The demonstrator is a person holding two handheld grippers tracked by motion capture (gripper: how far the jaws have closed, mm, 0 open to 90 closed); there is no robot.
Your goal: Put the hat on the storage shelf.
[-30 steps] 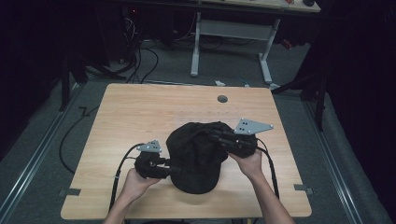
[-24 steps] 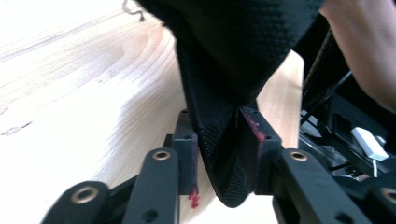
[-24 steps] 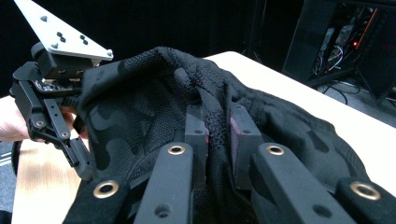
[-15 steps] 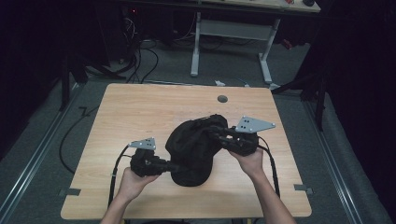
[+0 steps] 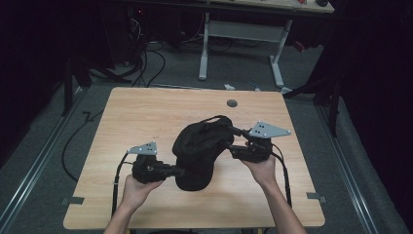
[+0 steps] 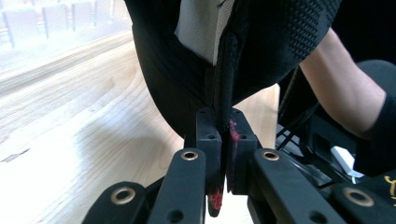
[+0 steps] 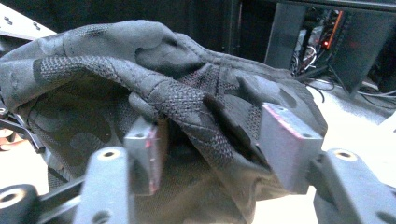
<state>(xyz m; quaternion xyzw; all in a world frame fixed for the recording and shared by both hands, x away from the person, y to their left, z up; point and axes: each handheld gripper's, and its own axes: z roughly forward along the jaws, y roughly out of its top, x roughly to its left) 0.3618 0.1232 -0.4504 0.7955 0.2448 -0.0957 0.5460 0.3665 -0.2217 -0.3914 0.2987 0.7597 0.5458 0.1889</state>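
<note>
Black cap [image 5: 199, 148] lies near the middle of the wooden table [image 5: 146, 112], slightly toward the near edge, bunched up between the two grippers.

Left gripper [image 5: 178, 171] comes in from the left at the cap's near edge. Jaws are pinched tight on a fold of the cap's rim; in the left gripper view the fabric [image 6: 224, 70] rises straight out of the closed pads [image 6: 208, 140], with a pale inner lining showing above.

Right gripper [image 5: 233, 141] sits at the cap's right side. Its jaws have just been opening and now stand wide apart; a ridge of mesh fabric [image 7: 187, 107] lies between the pads, loose and unclamped.

Surroundings: a small round dark hole [image 5: 232, 103] in the table beyond the cap, well apart from it. Far behind, on the floor, white desk legs [image 5: 204, 46] and loose cables [image 5: 146, 58]. Nothing blocks either gripper's reach.
</note>
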